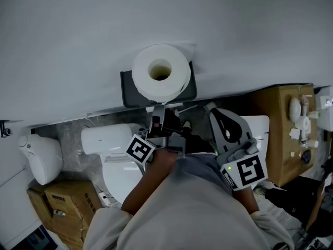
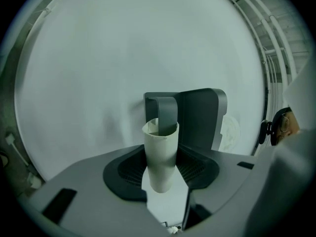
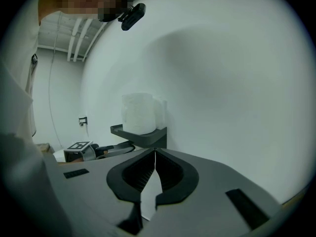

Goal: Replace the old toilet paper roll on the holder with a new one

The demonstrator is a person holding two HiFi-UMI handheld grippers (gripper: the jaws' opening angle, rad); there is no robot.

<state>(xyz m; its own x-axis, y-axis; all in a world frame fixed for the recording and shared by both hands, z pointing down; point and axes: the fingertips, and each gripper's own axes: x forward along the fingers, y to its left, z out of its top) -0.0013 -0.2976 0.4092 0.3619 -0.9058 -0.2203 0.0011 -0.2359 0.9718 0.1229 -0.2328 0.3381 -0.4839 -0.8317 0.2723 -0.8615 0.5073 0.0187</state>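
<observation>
A grey sleeve (image 1: 182, 212) fills the foreground as the left tongs (image 2: 162, 154) clamp the empty cardboard tube (image 2: 160, 169) on the holder's arm (image 2: 167, 113); the right tongs (image 3: 155, 153) are together, empty. A hard squeeze could crush it, or a jolt tip the new roll (image 1: 160, 73) off the shelf (image 1: 129, 92) onto the toilet (image 1: 114, 171) below.

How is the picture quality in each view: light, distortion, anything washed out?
Head view: dim, flat light, with the roll brightest and nearly blown out. Left gripper view: strong fisheye, dark corners, pipes bowed, and the tube sharp. Right gripper view: same fisheye and dark corners, and the roll is pale and soft.
</observation>
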